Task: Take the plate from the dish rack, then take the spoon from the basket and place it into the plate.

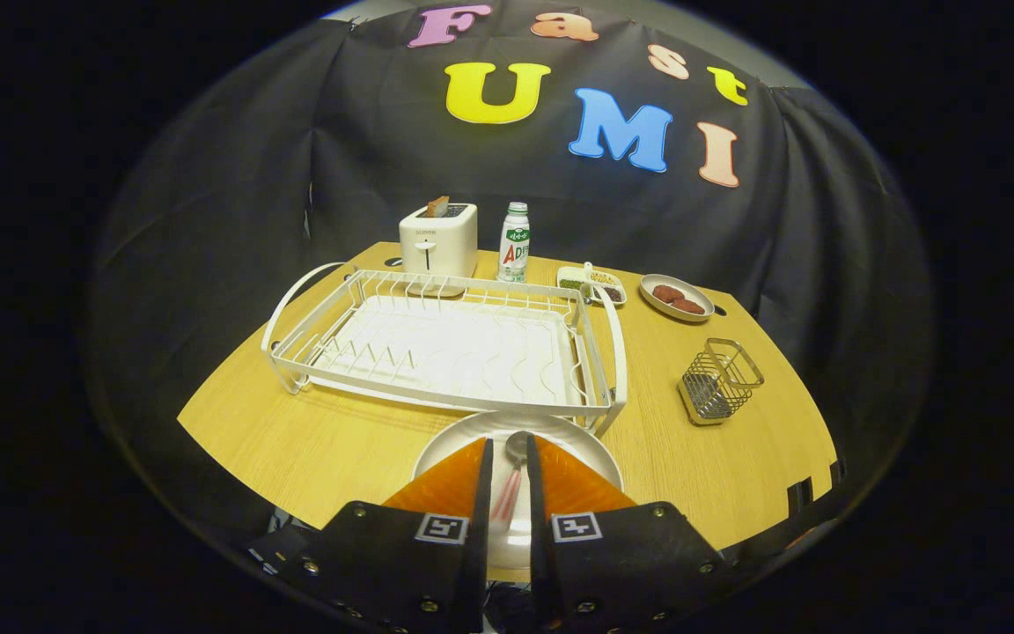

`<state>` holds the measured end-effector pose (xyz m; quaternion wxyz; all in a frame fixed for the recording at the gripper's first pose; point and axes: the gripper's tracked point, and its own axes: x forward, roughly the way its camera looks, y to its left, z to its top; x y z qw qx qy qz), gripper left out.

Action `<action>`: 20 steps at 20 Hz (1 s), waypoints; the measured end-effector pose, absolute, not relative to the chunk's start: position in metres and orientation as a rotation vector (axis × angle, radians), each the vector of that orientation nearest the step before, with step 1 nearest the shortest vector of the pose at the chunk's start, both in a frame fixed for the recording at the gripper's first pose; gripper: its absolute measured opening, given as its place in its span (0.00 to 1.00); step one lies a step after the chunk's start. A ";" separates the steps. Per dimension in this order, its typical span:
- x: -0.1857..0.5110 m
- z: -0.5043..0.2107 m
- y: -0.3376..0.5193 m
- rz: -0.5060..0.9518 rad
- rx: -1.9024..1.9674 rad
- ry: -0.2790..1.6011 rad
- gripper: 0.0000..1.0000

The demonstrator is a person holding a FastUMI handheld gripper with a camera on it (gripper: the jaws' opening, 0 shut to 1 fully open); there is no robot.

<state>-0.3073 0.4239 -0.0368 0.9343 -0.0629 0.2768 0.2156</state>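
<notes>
Holding the metal spoon with a pink handle (510, 480) between the narrowly parted claw (508, 467) fingers over the round white plate (591, 449) on the wooden table (340, 431), best lowering gently, then opening wider without flicking it off.

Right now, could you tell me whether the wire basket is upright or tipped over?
Tipped over: the basket lies on its side on the table, empty.

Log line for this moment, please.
plate: on table, out of rack | spoon: between tongs, over plate | grip: unclear | basket: no spoon inside
</notes>
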 end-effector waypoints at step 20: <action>-0.259 0.010 0.404 0.376 -0.091 0.470 0.82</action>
